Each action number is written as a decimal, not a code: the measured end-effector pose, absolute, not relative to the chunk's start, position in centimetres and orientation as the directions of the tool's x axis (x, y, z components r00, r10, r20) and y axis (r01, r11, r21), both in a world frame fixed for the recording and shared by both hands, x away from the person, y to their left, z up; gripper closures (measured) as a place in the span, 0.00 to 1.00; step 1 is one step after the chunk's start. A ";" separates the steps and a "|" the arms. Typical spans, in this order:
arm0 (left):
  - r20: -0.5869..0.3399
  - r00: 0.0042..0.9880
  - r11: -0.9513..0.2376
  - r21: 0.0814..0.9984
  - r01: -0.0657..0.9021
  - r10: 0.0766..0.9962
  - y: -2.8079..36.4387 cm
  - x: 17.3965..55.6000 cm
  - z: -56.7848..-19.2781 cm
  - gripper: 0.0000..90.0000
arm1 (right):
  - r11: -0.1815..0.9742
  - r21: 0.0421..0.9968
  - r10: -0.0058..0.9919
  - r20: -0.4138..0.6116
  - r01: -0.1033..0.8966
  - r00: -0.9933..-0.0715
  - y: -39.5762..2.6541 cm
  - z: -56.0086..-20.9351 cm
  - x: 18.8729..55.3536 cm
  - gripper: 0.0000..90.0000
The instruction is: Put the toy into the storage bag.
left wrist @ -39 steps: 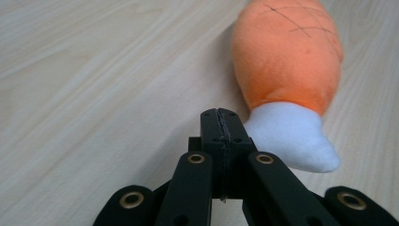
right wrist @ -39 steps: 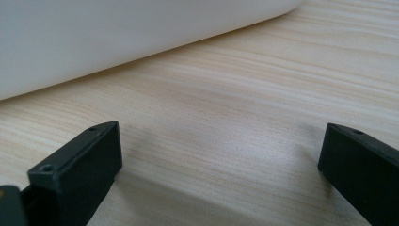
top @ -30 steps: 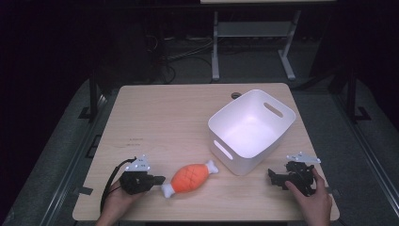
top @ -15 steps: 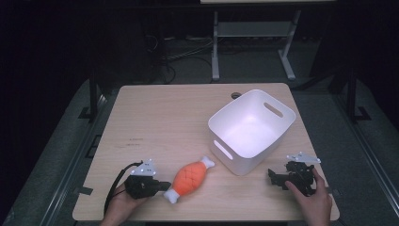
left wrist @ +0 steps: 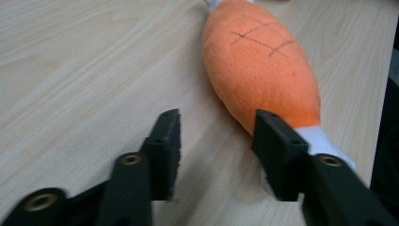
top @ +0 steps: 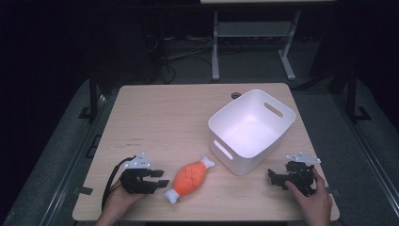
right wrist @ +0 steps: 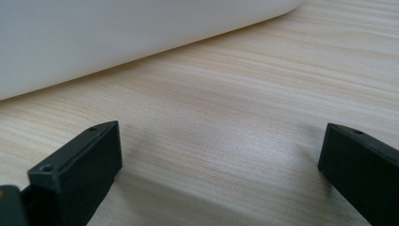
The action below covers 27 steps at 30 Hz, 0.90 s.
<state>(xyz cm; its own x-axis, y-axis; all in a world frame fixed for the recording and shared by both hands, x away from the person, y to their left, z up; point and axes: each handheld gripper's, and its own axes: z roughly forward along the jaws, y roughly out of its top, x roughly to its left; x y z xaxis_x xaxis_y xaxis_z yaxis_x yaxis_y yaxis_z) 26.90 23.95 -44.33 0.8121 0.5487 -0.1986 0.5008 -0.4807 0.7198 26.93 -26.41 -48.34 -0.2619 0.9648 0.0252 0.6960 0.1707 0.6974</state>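
Evidently the orange plush drumstick (top: 190, 176) is left flat on the table (top: 174, 117) beside the white bin (top: 251, 129); the left gripper (top: 161, 177), jaws just opened and empty, is aimed at its bone end for grasping.

Table (top: 179, 117) brightly lit, surroundings dark; both gripper views slightly soft.

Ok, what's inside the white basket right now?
Nothing that shows: the white basket looks empty across the visible floor and far wall in the high view. Its near wall hides a strip of the floor. The orange plush drumstick lies outside, on the table.
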 end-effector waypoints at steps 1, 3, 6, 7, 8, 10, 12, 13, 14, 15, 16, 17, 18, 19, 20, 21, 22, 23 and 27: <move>-0.203 0.808 -0.467 0.727 0.503 0.554 23.9 27.1 -44.2 0.44 | 0.171 0.697 0.965 0.025 0.696 -0.262 -26.4 -48.3 26.9 0.00; -0.208 0.805 -0.459 0.731 0.505 0.556 23.8 27.2 -44.1 0.37 | 0.171 0.697 0.965 0.025 0.696 -0.262 -26.4 -48.3 26.9 0.00; -0.216 0.805 -0.450 0.736 0.506 0.552 23.6 27.4 -43.9 0.26 | 0.171 0.697 0.965 0.025 0.696 -0.262 -26.4 -48.3 26.9 0.00; -0.212 0.806 -0.447 0.741 0.501 0.552 23.6 27.6 -43.8 0.26 | 0.171 0.697 0.965 0.025 0.696 -0.262 -26.4 -48.3 26.9 0.00; -0.211 0.805 -0.442 0.745 0.500 0.554 23.5 27.7 -43.8 0.24 | 0.171 0.697 0.965 0.025 0.696 -0.262 -26.4 -48.3 26.9 0.00; -0.220 0.801 -0.430 0.749 0.504 0.556 23.3 27.9 -43.6 0.18 | 0.171 0.697 0.965 0.025 0.696 -0.262 -26.4 -48.3 26.9 0.00; -0.223 0.802 -0.424 0.753 0.503 0.554 23.1 28.2 -43.5 0.17 | 0.171 0.697 0.965 0.025 0.696 -0.262 -26.4 -48.3 26.9 0.00; -0.223 0.802 -0.422 0.755 0.501 0.554 22.8 28.4 -43.4 0.16 | 0.171 0.697 0.965 0.025 0.696 -0.262 -26.4 -48.3 26.9 0.00; -0.224 0.801 -0.419 0.756 0.503 0.556 22.6 28.5 -43.4 0.16 | 0.171 0.697 0.965 0.025 0.696 -0.262 -26.4 -48.3 26.9 0.00; -0.224 0.801 -0.419 0.756 0.503 0.556 22.6 28.5 -43.4 0.16 | 0.171 0.697 0.965 0.025 0.696 -0.262 -26.4 -48.3 26.9 0.00; -0.219 0.804 -0.423 0.758 0.497 0.552 22.5 28.6 -43.3 0.16 | 0.171 0.697 0.965 0.025 0.696 -0.262 -26.4 -48.3 26.9 0.00; -0.221 0.804 -0.419 0.760 0.497 0.552 22.4 28.7 -43.2 0.16 | 0.171 0.697 0.965 0.025 0.696 -0.262 -26.4 -48.3 26.9 0.00; -0.218 0.806 -0.421 0.762 0.493 0.550 22.2 28.7 -43.2 0.16 | 0.171 0.697 0.965 0.025 0.696 -0.262 -26.4 -48.3 26.9 0.00; -0.216 0.806 -0.422 0.762 0.492 0.551 22.0 28.8 -43.2 0.16 | 0.171 0.697 0.965 0.025 0.696 -0.262 -26.4 -48.3 26.9 0.00; -0.219 0.808 -0.420 0.763 0.491 0.546 21.8 28.9 -43.1 0.16 | 0.171 0.697 0.965 0.025 0.696 -0.262 -26.4 -48.3 26.9 0.00; -0.215 0.811 -0.424 0.764 0.487 0.544 21.6 29.0 -43.1 0.16 | 0.171 0.697 0.965 0.025 0.696 -0.262 -26.4 -48.3 26.9 0.00; -0.215 0.813 -0.424 0.765 0.485 0.542 21.2 29.2 -43.1 0.16 | 0.171 0.697 0.965 0.025 0.696 -0.262 -26.4 -48.3 26.9 0.00; -0.215 0.813 -0.424 0.765 0.485 0.542 21.2 29.2 -43.1 0.16 | 0.171 0.697 0.965 0.025 0.696 -0.262 -26.4 -48.3 26.9 0.00; -0.229 0.814 -0.417 0.766 0.489 0.534 20.5 29.5 -43.2 0.16 | 0.171 0.697 0.965 0.025 0.696 -0.262 -26.4 -48.3 26.9 0.00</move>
<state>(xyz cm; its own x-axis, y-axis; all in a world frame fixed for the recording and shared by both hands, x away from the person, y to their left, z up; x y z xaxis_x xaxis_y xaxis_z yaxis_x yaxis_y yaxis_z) 29.49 20.46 -43.23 0.8139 0.5338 -0.2295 0.4894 -0.4168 0.7660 26.93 -26.41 -48.34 -0.2618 0.9648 0.0252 0.6961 0.1707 0.6974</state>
